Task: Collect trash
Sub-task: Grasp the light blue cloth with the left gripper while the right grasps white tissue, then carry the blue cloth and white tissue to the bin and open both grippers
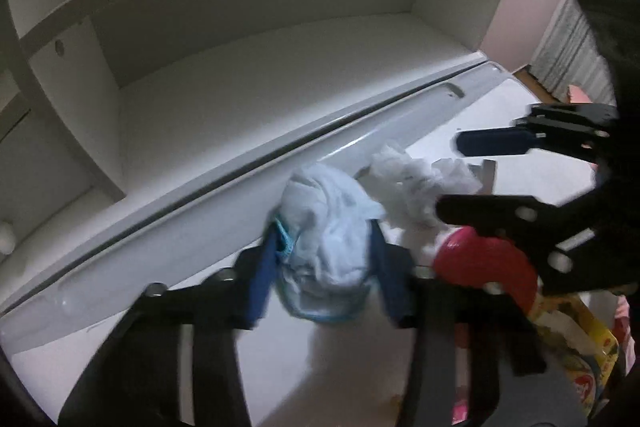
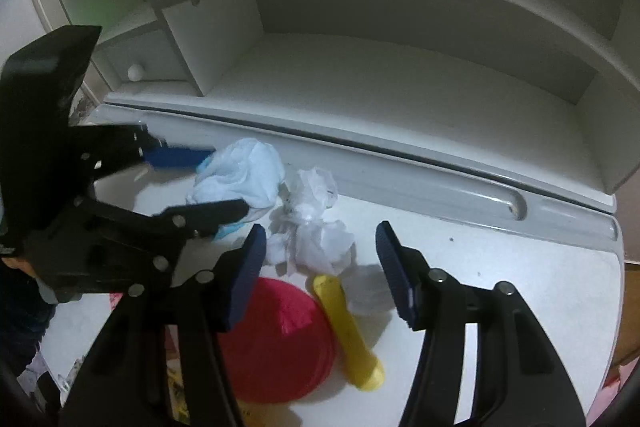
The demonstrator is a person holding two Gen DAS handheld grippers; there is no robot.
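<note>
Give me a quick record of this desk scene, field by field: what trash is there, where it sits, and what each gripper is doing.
surface: white desk with shelf unit behind
left gripper: jaws closed on the light blue wad
right gripper: jaws open, nothing between them, above the crumpled white paper
white paper position: right beside the blue wad, near the desk's back rail
other items: red round object, yellow object touching it
blur: both views slightly smeared
</note>
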